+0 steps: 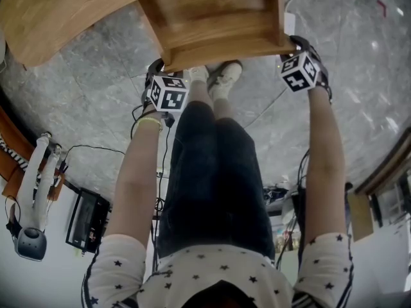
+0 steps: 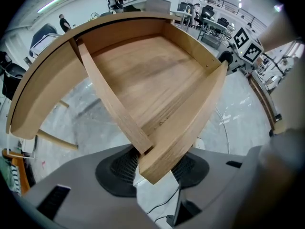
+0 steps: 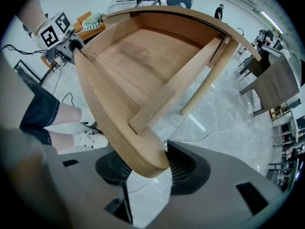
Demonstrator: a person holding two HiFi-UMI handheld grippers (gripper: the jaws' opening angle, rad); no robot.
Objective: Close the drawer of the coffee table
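Observation:
The wooden coffee table [image 1: 58, 18] has its drawer [image 1: 212, 5] pulled out toward me, empty inside. The drawer's front panel [image 1: 225, 40] runs between my two grippers. My left gripper [image 1: 160, 69] points down at the panel's left end; in the left gripper view the panel's corner [image 2: 162, 161] fills the gap between the pads of the left gripper [image 2: 155, 168]. At the right end stands my right gripper [image 1: 302, 47], and the rounded corner [image 3: 143, 156] sits between the pads of the right gripper [image 3: 145, 168], against the right pad [image 3: 183, 163].
My legs and white shoes [image 1: 215, 79] stand just below the drawer front. On the marble floor at left lie another gripper device [image 1: 32, 197], a black box [image 1: 87, 220] and cables. Wooden furniture [image 1: 385, 165] lines the right edge. A round table leg [image 3: 205, 87] shows under the top.

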